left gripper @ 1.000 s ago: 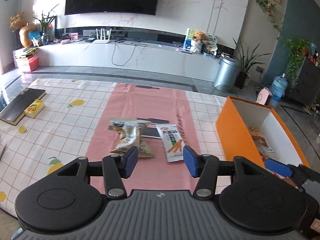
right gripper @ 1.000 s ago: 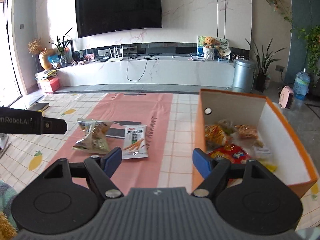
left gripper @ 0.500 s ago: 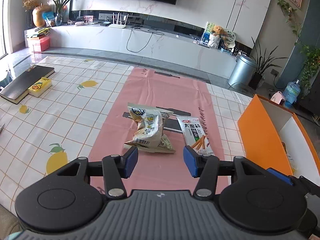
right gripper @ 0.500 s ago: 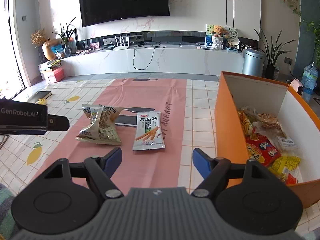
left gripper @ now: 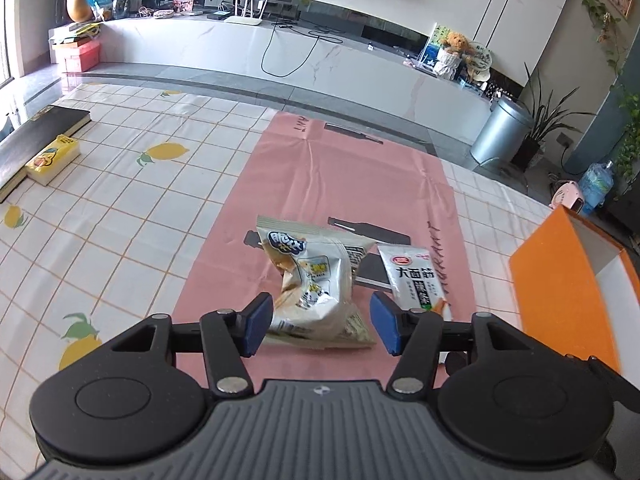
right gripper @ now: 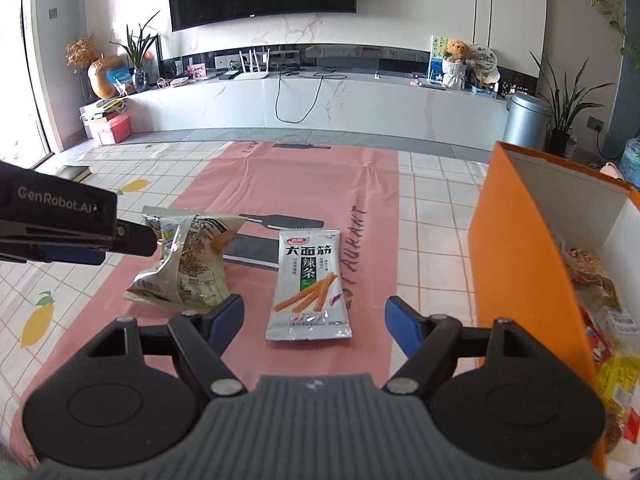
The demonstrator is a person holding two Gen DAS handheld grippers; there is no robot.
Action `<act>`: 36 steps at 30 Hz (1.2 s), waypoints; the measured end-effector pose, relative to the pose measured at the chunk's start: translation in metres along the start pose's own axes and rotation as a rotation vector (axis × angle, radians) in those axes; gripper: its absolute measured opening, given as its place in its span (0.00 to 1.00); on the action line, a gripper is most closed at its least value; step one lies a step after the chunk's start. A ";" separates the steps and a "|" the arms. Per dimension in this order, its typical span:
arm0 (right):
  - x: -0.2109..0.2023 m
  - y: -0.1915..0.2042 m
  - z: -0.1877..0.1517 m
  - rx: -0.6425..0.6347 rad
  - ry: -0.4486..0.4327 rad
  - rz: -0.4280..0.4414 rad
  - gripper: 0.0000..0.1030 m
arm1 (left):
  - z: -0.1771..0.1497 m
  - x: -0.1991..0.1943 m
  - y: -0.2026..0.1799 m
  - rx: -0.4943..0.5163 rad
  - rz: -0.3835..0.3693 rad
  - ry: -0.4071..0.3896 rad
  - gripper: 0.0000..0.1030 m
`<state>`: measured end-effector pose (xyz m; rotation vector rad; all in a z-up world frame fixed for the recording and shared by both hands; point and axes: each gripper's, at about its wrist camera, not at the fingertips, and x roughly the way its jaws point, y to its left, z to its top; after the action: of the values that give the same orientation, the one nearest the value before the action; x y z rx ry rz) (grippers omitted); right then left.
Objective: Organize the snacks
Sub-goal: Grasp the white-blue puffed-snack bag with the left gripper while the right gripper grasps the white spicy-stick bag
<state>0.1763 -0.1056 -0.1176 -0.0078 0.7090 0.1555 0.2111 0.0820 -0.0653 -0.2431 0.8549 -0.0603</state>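
A crumpled silver snack bag [left gripper: 310, 288] lies on the pink mat [left gripper: 344, 184], on top of a flatter pack. My left gripper [left gripper: 322, 330] is open, its blue pads on either side of the bag's near end. A flat white spicy-strip packet [right gripper: 310, 284] lies to its right and also shows in the left wrist view [left gripper: 416, 280]. My right gripper [right gripper: 314, 322] is open, just in front of that packet's near edge. The silver bag shows in the right wrist view [right gripper: 184, 264] with the left gripper's body beside it. The orange box [right gripper: 516, 264] at right holds several snacks.
A checked lemon-print cloth [left gripper: 120, 208] covers the table. A black book [left gripper: 36, 136] and a yellow pack [left gripper: 52, 158] lie at far left. A TV bench, bin and plants stand beyond the table.
Both grippers have moved forward and down toward the snacks. The left now straddles the silver bag, the right has turned left from the orange box to the white packet.
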 end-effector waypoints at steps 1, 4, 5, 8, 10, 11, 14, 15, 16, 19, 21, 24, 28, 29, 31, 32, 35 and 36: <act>0.008 0.001 0.002 -0.002 0.007 0.000 0.73 | 0.001 0.006 0.001 -0.004 -0.006 0.005 0.71; 0.029 0.002 0.005 -0.006 0.029 0.000 0.73 | 0.002 0.023 0.007 -0.029 -0.014 0.015 0.71; 0.036 0.003 0.005 -0.006 0.037 0.002 0.73 | 0.002 0.028 0.009 -0.032 -0.011 0.013 0.71; 0.053 0.003 0.006 -0.012 0.049 -0.002 0.73 | 0.001 0.040 0.017 -0.051 -0.021 0.016 0.73; 0.063 0.002 0.007 -0.010 0.057 -0.005 0.73 | 0.001 0.045 0.022 -0.079 -0.052 0.015 0.74; 0.067 0.001 0.008 -0.004 0.058 -0.003 0.73 | 0.001 0.047 0.025 -0.089 -0.065 0.011 0.75; 0.078 -0.002 0.010 0.018 0.064 0.012 0.73 | 0.001 0.052 0.029 -0.107 -0.094 0.009 0.78; 0.082 -0.002 0.012 0.023 0.063 0.016 0.73 | 0.001 0.053 0.029 -0.110 -0.096 0.009 0.78; 0.085 -0.002 0.013 0.026 0.063 0.020 0.73 | 0.001 0.055 0.030 -0.116 -0.095 0.012 0.78; 0.092 -0.001 0.013 0.028 0.064 0.030 0.73 | 0.000 0.063 0.036 -0.157 -0.121 0.032 0.78; 0.096 0.000 0.012 0.027 0.071 0.035 0.71 | 0.000 0.066 0.040 -0.180 -0.135 0.042 0.78; 0.102 0.000 0.010 0.026 0.082 0.041 0.68 | -0.002 0.072 0.041 -0.174 -0.134 0.062 0.75; 0.103 0.005 0.006 -0.018 0.062 0.028 0.68 | -0.002 0.072 0.030 -0.096 -0.088 0.045 0.70; 0.104 0.006 0.005 -0.030 0.059 0.023 0.68 | -0.002 0.072 0.030 -0.095 -0.084 0.042 0.70; 0.104 0.008 0.004 -0.049 0.053 0.016 0.68 | -0.003 0.072 0.031 -0.097 -0.091 0.036 0.66; 0.104 0.009 0.003 -0.051 0.049 0.013 0.67 | -0.003 0.071 0.031 -0.098 -0.093 0.034 0.64; 0.104 0.009 0.002 -0.050 0.044 0.006 0.65 | -0.004 0.070 0.030 -0.090 -0.080 0.030 0.60; 0.103 0.009 0.002 -0.052 0.041 0.007 0.62 | -0.004 0.070 0.030 -0.089 -0.077 0.030 0.60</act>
<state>0.2534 -0.0817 -0.1830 -0.0582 0.7457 0.1803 0.2531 0.0994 -0.1269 -0.3593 0.8789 -0.0983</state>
